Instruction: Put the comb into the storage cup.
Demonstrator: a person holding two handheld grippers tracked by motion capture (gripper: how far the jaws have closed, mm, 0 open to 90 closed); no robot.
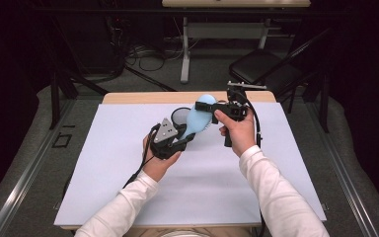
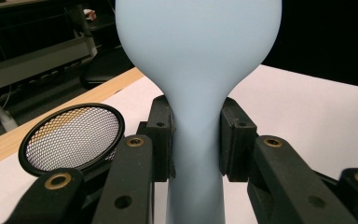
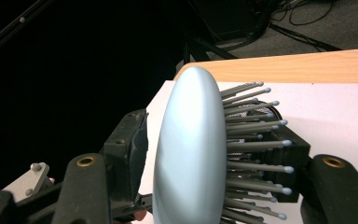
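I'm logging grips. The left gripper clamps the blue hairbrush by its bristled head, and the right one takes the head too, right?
Not quite. In the left gripper view the left gripper clamps the hairbrush by its narrow handle, not the head. The right gripper is at the bristled head.

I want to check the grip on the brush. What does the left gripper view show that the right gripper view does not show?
Left gripper view alone: the left gripper clamped on the brush's narrow handle, and a round mesh strainer lying on the white table cover. Right gripper view alone: the bristles, with the right gripper around the brush head, one jaw among the bristles. Both: the light blue hairbrush and the cover.
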